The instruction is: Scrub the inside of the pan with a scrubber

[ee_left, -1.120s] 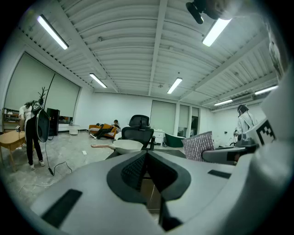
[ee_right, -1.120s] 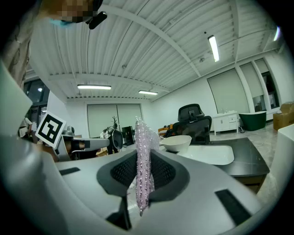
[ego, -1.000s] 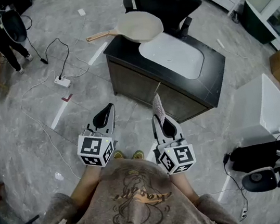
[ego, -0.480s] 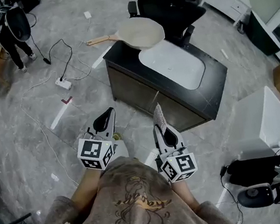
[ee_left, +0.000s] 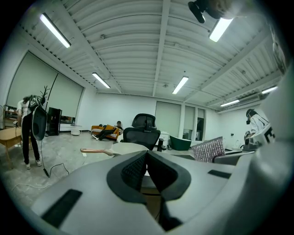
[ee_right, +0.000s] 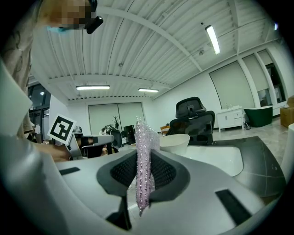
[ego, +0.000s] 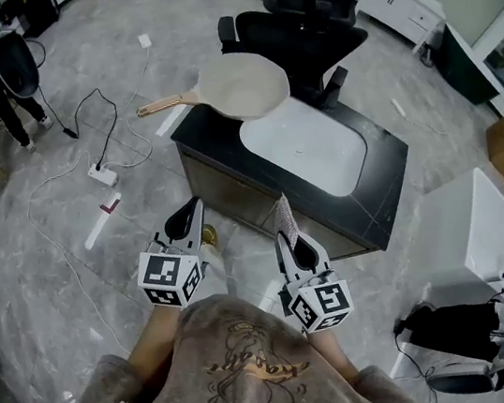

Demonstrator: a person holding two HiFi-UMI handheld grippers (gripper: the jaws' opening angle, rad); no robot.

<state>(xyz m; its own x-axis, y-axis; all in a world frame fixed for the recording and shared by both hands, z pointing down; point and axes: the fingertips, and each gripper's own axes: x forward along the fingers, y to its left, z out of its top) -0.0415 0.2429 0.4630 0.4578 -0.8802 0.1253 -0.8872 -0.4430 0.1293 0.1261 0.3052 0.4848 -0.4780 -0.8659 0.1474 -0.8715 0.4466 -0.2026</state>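
Snugly, scrubber (ee_right: pixel 145 137) between jaws of right gripper (ee_right: pixel 144 158).

Left gripper (ego: pixel 187 218) with jaws together, empty; right gripper (ego: pixel 288 228) beside it, jaws tight on the scrubber (ee_right: pixel 143 137).

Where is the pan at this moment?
In the head view the pan sits on the far left corner of the black counter, next to the white basin, its handle pointing left past the edge.
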